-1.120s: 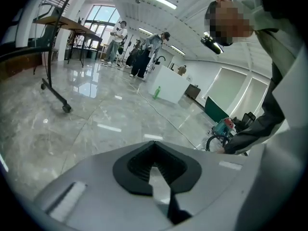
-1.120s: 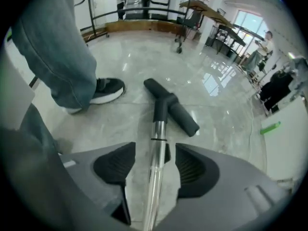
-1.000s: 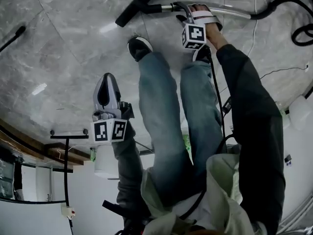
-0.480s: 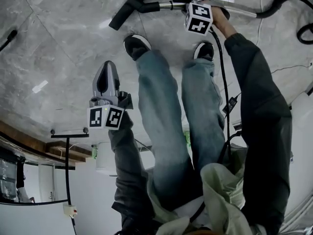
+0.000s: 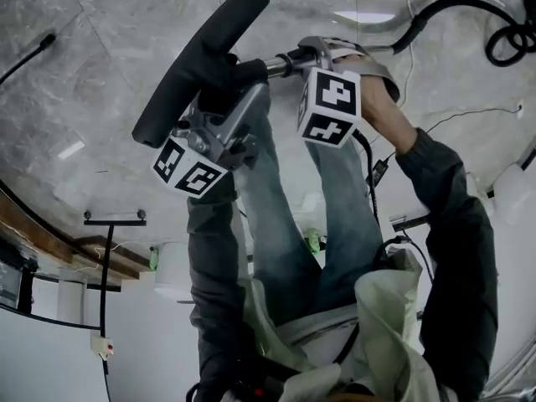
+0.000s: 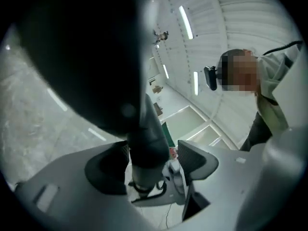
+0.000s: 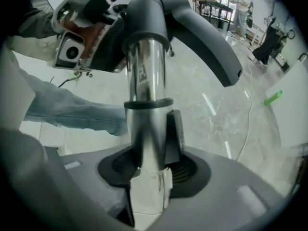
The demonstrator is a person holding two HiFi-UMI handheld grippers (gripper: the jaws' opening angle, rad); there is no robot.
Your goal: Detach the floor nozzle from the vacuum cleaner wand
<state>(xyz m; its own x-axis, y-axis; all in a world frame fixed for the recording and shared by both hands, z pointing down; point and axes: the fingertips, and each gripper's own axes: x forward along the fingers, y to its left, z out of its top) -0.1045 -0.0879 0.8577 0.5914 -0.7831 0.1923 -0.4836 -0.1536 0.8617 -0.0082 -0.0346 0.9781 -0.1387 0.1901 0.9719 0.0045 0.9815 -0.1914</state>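
In the head view the long black plastic floor nozzle [image 5: 201, 61] slants across the upper left-centre of the frame. It is lifted clear of the grey marble floor [image 5: 84, 65], and its bar runs from lower left to upper right. Just right of the bar, its black neck joins the shiny chrome metal wand [image 5: 283, 59]; the nozzle is on the wand, not yet off.

The left claw [image 6: 153, 159] reaches the neck from below. In the left gripper view its jaws are opening. The dark neck stands between them, close against the left pad, with a gap showing at the right pad.

The right claw [image 7: 147, 163] is clamped on the chrome wand, with both pads pressed on the tube near a dark ring. In the head view it sits at upper centre-right, just right of the nozzle.

A black hose [image 5: 435, 11] curves away at the upper right. The person's legs in blue jeans [image 5: 280, 224] fill the middle of the frame below the claws.
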